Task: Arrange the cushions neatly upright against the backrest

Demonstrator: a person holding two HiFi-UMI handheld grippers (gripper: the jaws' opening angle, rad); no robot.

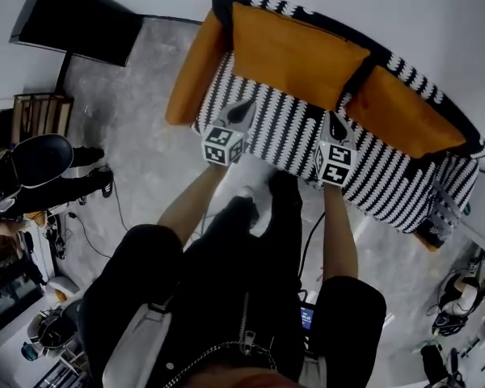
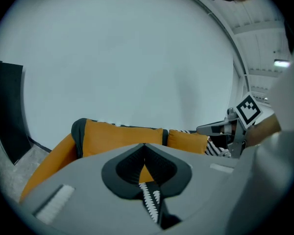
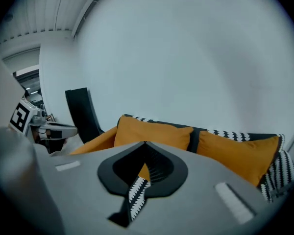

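The sofa (image 1: 284, 129) takes the upper right of the head view. On its seat, two cushions stand side by side against the backrest (image 1: 420, 75): the first cushion (image 1: 295, 51) at upper centre, the second cushion (image 1: 404, 111) right of it. A flat panel (image 1: 77, 23) is at upper left.

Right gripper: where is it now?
In the head view, the right gripper hangs over the striped seat, right of the left gripper, facing the gap between the two orange cushions.
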